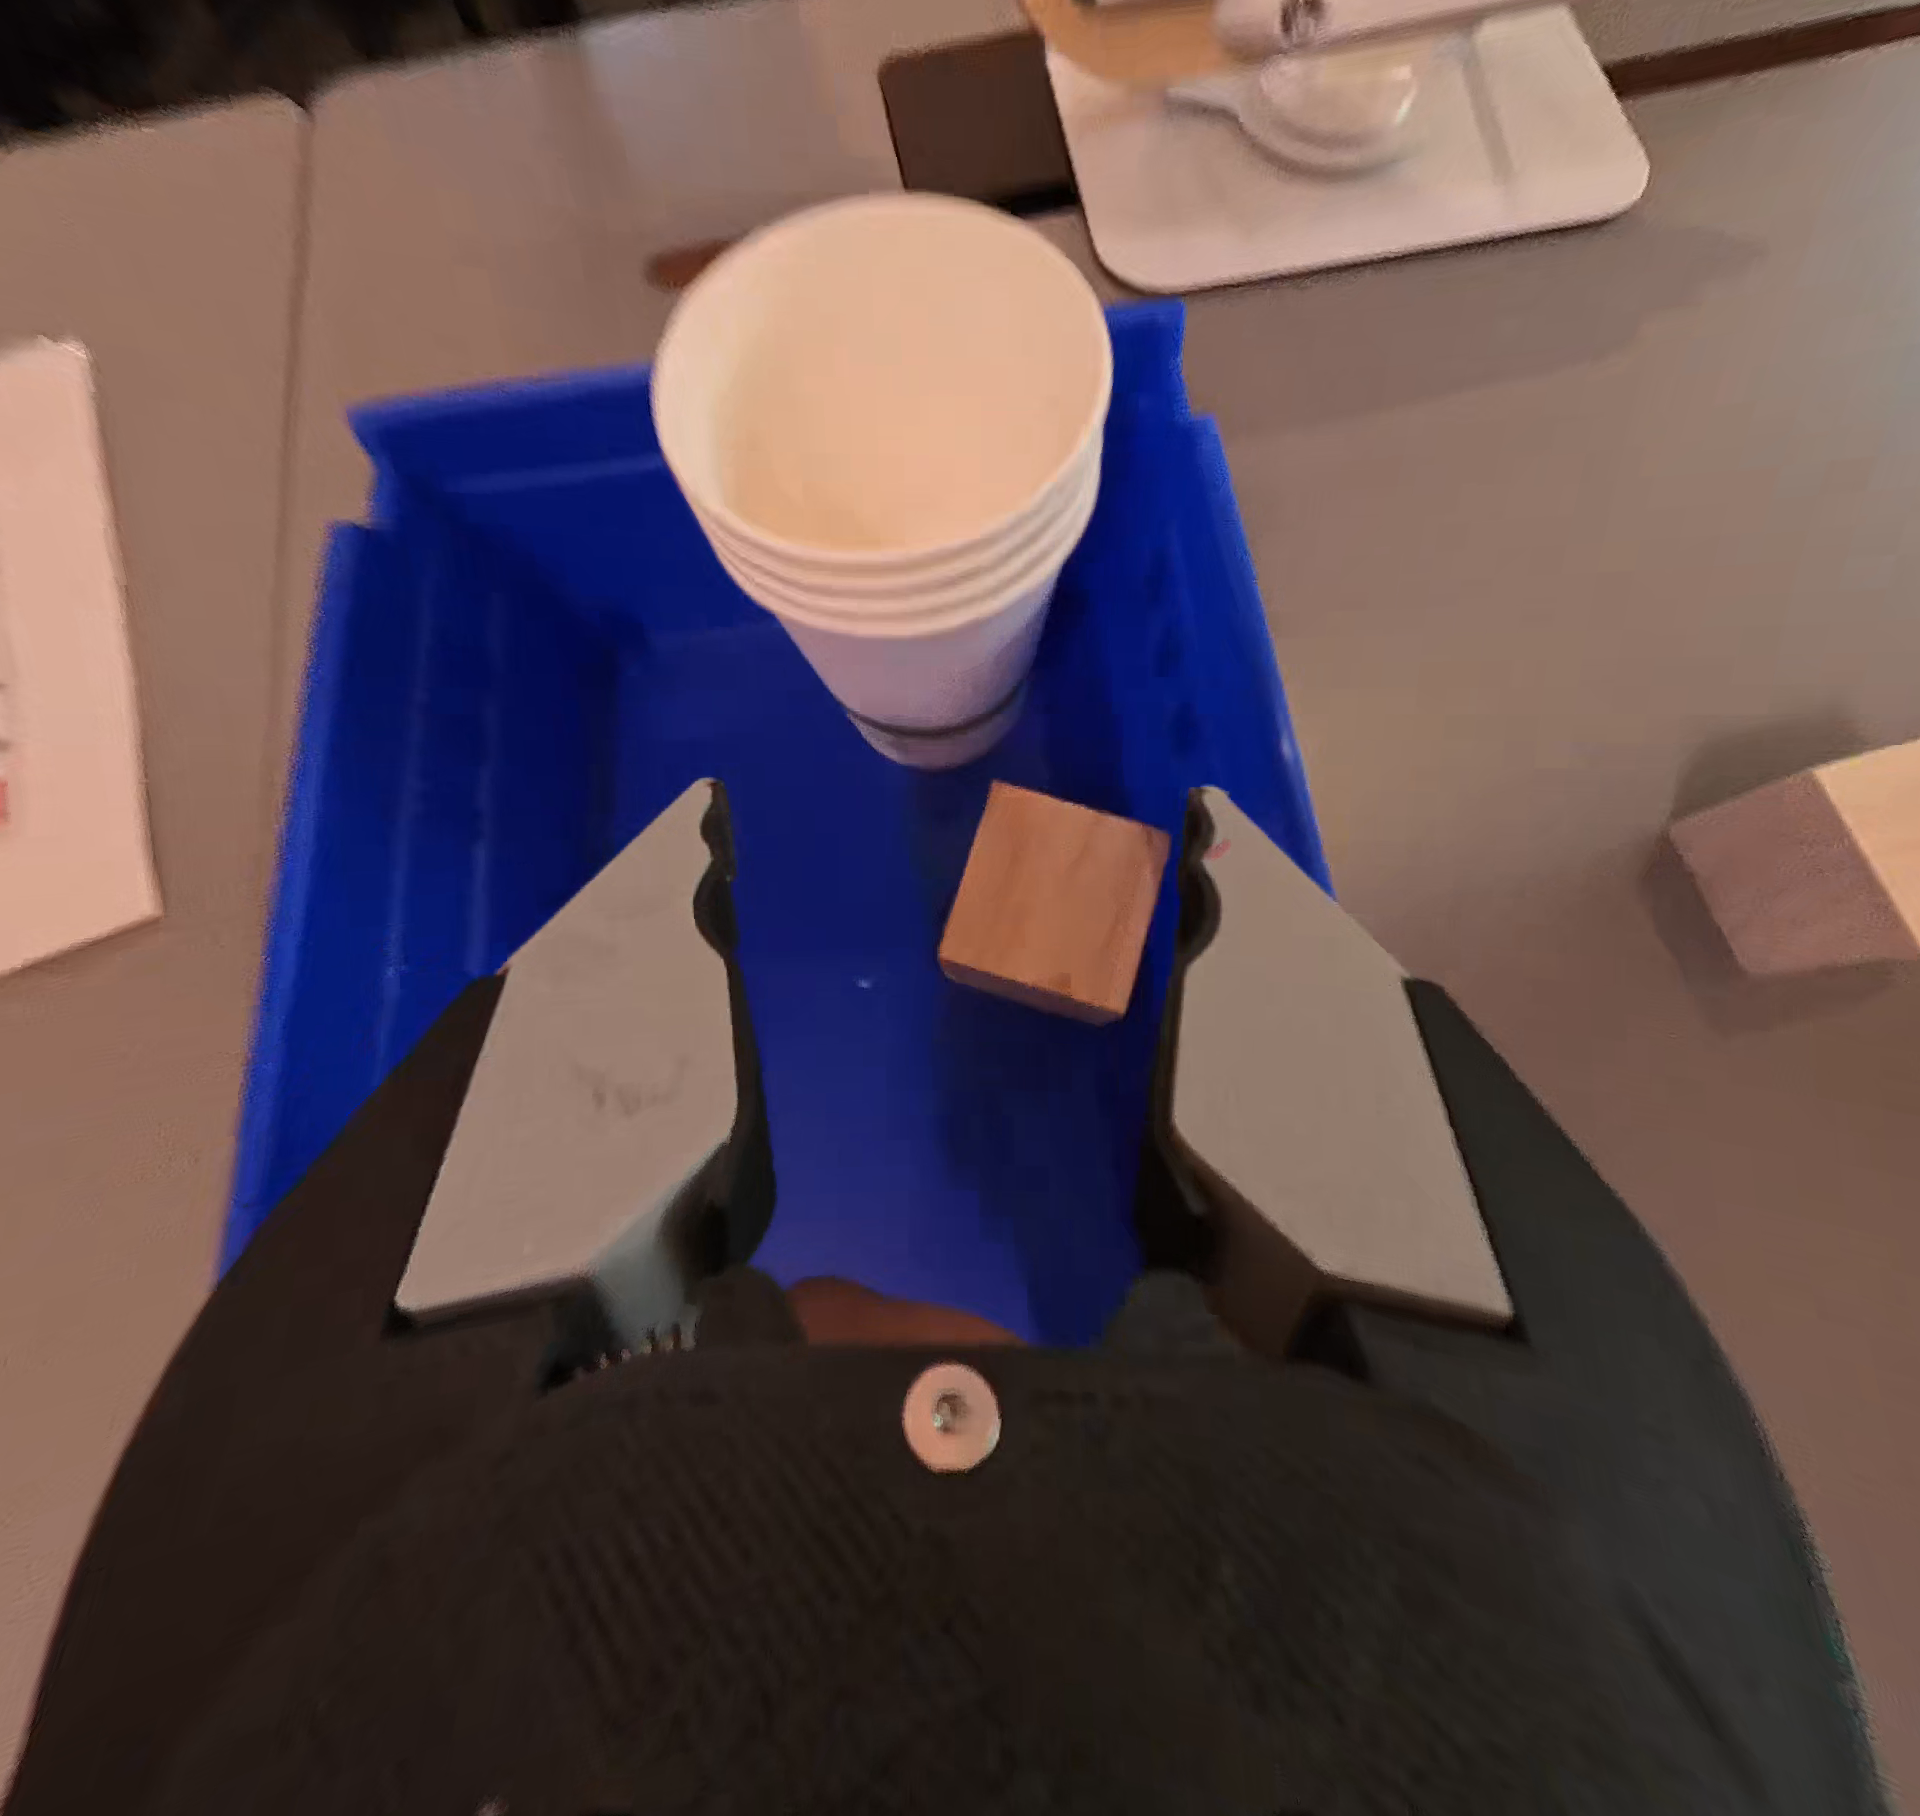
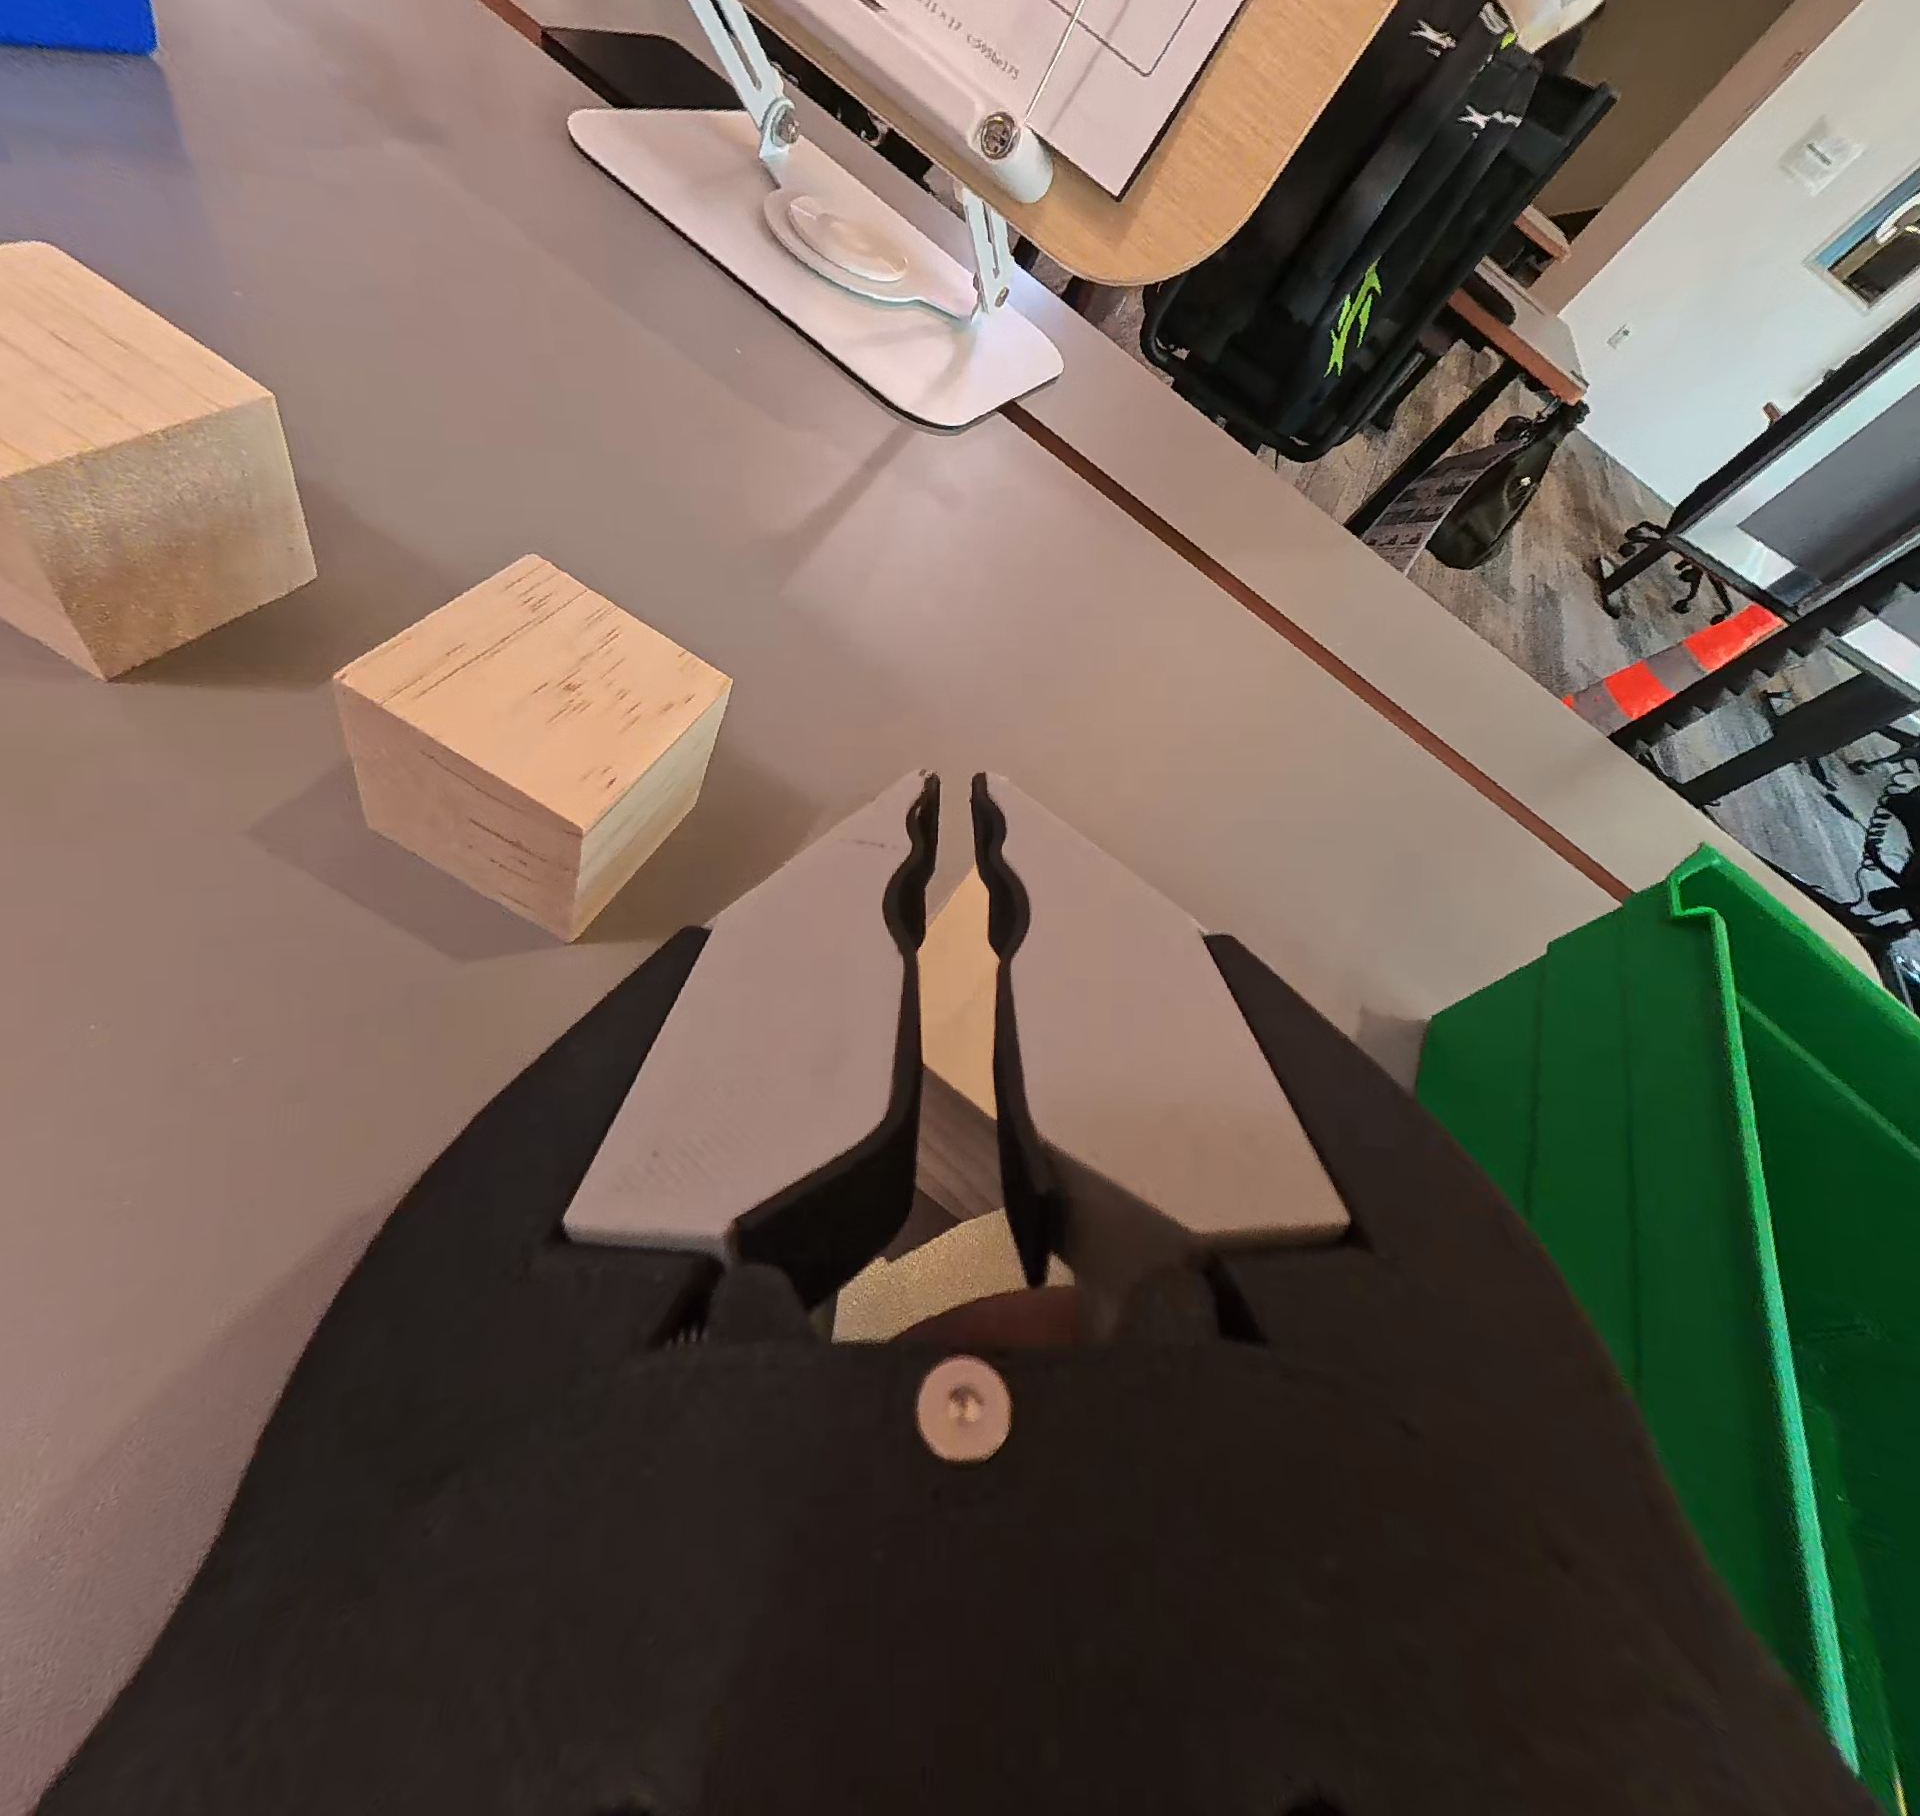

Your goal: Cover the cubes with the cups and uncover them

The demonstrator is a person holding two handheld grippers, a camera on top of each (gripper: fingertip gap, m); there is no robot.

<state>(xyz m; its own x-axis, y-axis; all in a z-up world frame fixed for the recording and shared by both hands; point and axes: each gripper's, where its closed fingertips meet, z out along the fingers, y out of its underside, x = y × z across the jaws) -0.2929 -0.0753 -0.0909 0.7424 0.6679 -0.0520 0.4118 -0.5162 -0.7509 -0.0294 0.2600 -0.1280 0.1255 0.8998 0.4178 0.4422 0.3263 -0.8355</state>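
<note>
In the left wrist view, a stack of white paper cups (image 1: 883,478) stands upright with the mouths up in a blue bin (image 1: 468,727). A brown wooden cube (image 1: 1049,899) lies on the bin floor just in front of it. My left gripper (image 1: 956,792) hangs over the bin, open and empty; the cube lies below, close to the right finger (image 1: 1278,935). In the right wrist view, my right gripper (image 2: 953,779) is shut with nothing between its tips, over the grey table. Two pale wooden cubes (image 2: 530,727) (image 2: 125,457) sit to its left. Another pale block (image 2: 956,997) shows under the fingers.
A green bin (image 2: 1662,1195) stands at the right, near the table edge. A white stand holding a board (image 2: 831,239) is at the back; it also shows in the left wrist view (image 1: 1351,135). A paper sheet (image 1: 62,654) lies left of the blue bin. A pale block (image 1: 1808,873) sits right of it.
</note>
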